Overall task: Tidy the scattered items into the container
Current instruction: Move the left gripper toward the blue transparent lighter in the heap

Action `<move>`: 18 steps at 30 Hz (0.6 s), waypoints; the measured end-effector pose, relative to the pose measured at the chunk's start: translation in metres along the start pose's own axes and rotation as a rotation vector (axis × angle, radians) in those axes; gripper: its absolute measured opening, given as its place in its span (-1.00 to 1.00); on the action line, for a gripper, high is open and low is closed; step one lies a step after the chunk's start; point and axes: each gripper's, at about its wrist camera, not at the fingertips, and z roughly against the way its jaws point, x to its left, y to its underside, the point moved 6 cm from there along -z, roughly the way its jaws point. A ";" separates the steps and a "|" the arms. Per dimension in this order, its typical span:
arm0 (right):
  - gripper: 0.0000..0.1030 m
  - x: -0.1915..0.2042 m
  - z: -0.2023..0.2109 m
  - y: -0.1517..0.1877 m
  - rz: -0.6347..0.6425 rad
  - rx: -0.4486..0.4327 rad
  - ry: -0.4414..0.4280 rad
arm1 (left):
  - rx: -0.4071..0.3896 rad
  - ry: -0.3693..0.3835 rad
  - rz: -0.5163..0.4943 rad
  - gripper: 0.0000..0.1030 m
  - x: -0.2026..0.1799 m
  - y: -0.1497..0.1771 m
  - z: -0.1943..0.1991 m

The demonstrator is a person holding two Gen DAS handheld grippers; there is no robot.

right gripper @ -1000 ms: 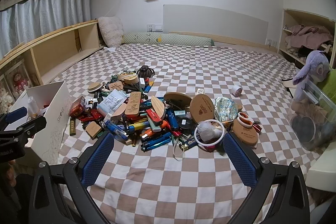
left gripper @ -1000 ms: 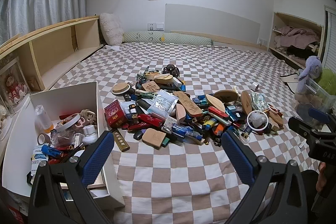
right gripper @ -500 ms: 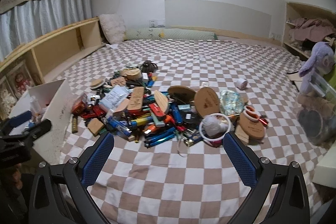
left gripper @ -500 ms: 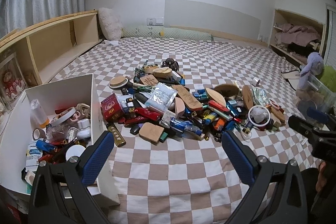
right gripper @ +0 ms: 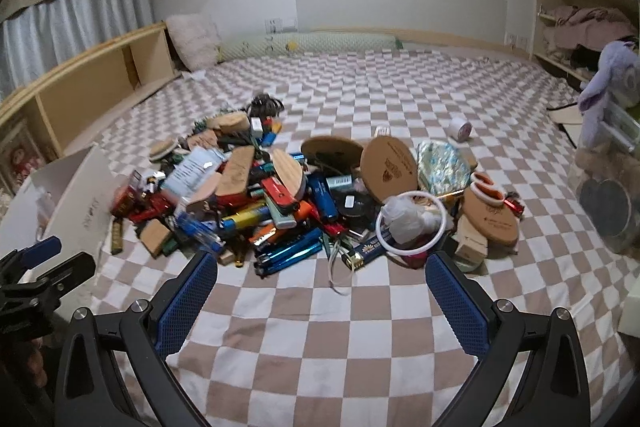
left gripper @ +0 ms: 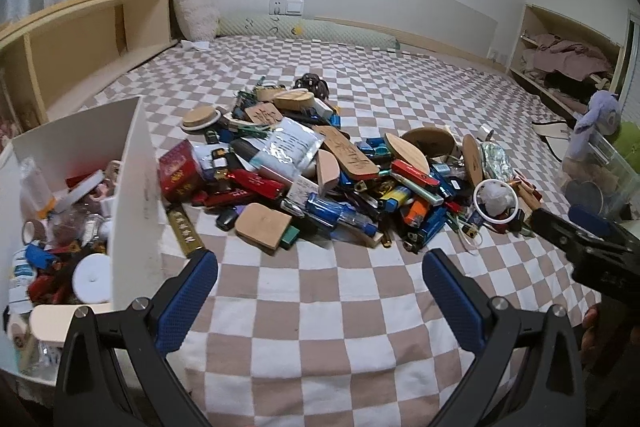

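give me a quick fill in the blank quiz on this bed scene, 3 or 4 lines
1. The white box stands to the ____ of the pile of items.
2. Both the left tongs and the right tongs are open and hold ____.
3. The bedsheet has a ____ pattern.
4. The purple plush toy sits at the ____ edge of the bed.

Missing words: left; nothing; checkered; right

Black tongs (left gripper: 320,291), blue textured pads (left gripper: 188,301)
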 end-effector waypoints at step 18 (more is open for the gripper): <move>1.00 -0.028 -0.086 -0.026 0.036 0.123 -0.029 | -0.008 0.102 -0.206 0.99 -0.026 -0.026 -0.082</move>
